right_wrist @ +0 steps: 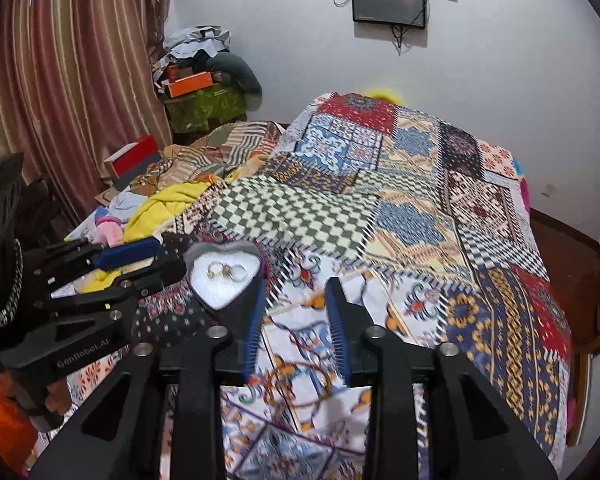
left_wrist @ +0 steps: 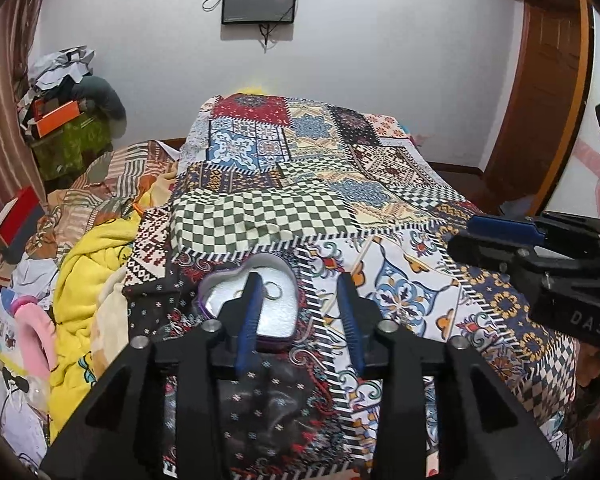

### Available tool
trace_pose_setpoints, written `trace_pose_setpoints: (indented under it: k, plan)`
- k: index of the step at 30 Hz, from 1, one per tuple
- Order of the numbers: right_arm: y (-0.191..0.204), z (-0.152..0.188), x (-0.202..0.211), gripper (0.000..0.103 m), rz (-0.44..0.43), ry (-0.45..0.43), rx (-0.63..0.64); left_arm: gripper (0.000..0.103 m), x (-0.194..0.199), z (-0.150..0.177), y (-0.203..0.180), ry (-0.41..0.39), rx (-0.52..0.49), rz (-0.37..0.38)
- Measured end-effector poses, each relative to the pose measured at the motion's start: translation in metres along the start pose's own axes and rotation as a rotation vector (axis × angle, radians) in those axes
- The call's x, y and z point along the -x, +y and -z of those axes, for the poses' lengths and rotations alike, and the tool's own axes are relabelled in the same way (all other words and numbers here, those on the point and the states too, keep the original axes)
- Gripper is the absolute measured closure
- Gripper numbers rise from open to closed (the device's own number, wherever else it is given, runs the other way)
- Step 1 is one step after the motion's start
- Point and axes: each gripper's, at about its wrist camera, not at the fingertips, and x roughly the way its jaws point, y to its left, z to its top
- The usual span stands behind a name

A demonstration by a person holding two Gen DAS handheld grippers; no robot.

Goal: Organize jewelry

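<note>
Between the left jaws: the left gripper (left_wrist: 300, 284) stands wide apart and empty, its left finger (left_wrist: 250, 312) crossing in front of the heart-shaped box (left_wrist: 278, 320), its right finger over the bedspread just beside the box.
Right jaws: the right gripper (right_wrist: 296, 288) is also spread wide, nothing between the blue pads, only patterned cloth showing in the gap; the box sits just left of its left finger.
Box: one heart-shaped box (right_wrist: 224, 276), lid off, pale lining, purple outer wall, resting on the bedspread near the front edge of the bed.
Rings: three rings (right_wrist: 227, 271) by my count in the right wrist view, bunched together in the upper part of the box; the left wrist view shows only one ring (left_wrist: 275, 291) clearly, the rest hidden behind the finger.
Grippers seen across: each camera catches the other gripper at its side, one per view, both low over the bed.
Bedspread: one patchwork bedspread (right_wrist: 420, 208), checks and tiles, covering the bed.
Beside the bed: one yellow blanket (left_wrist: 88, 280) heaped at the left, one red box (right_wrist: 134, 158) further back, one orange box (right_wrist: 190, 82) on a pile in the corner.
Wall: two dark screens (right_wrist: 388, 0), one above the other, and one striped curtain (right_wrist: 72, 80) at the left.
</note>
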Motion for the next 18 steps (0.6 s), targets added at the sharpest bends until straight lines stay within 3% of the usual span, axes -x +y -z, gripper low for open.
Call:
trace_pose_setpoints:
  k: [2, 18]
  plan:
    - [-0.005, 0.008, 0.003, 0.057, 0.026, -0.001, -0.008, 0.06, -0.001, 0.002, -0.005, 0.012, -0.004, 0.009]
    - [-0.035, 0.066, -0.009, 0.056, 0.075, 0.135, -0.064, 0.059, -0.049, 0.045, -0.034, 0.198, -0.027, 0.08]
